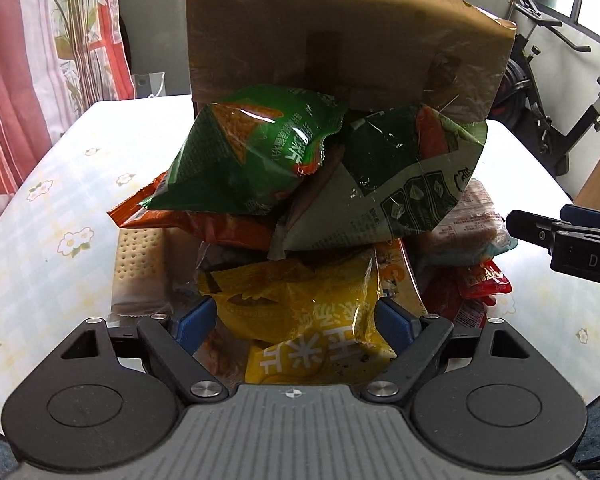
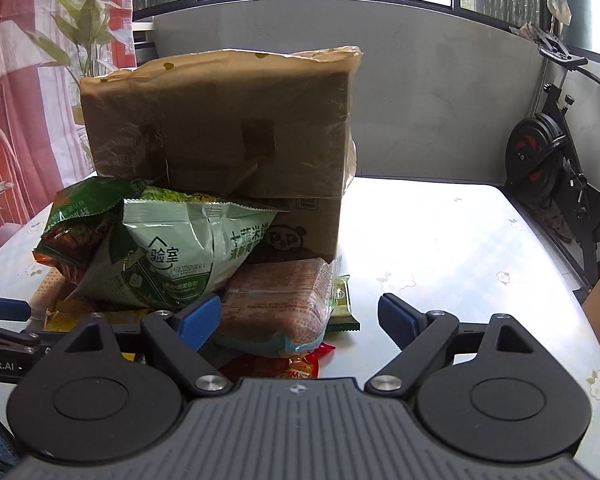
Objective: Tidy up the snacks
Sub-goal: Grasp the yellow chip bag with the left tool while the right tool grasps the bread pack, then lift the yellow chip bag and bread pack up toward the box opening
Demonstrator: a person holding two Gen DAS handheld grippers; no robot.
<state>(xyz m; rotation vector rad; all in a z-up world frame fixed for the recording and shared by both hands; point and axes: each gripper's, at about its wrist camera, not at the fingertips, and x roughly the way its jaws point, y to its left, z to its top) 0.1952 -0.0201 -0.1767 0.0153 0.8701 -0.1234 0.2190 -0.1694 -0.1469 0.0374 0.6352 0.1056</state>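
A pile of snack packs lies on the table in front of a cardboard box (image 1: 340, 36), which also shows in the right wrist view (image 2: 220, 128). On top are a dark green chip bag (image 1: 256, 148) and a pale green bag (image 1: 404, 184), also seen from the right wrist (image 2: 172, 256). My left gripper (image 1: 296, 320) is open, its jaws on either side of a yellow bag (image 1: 308, 312) low in the pile. My right gripper (image 2: 300, 320) is open and empty, beside a clear pack of brown snacks (image 2: 276, 300) at the pile's right edge.
A cracker pack (image 1: 140, 268) and red packets (image 1: 480, 288) lie at the pile's sides. The flowered tablecloth (image 2: 460, 248) stretches right of the pile. An exercise bike (image 2: 548, 160) stands beyond the table's right edge. Curtain and plant are at left.
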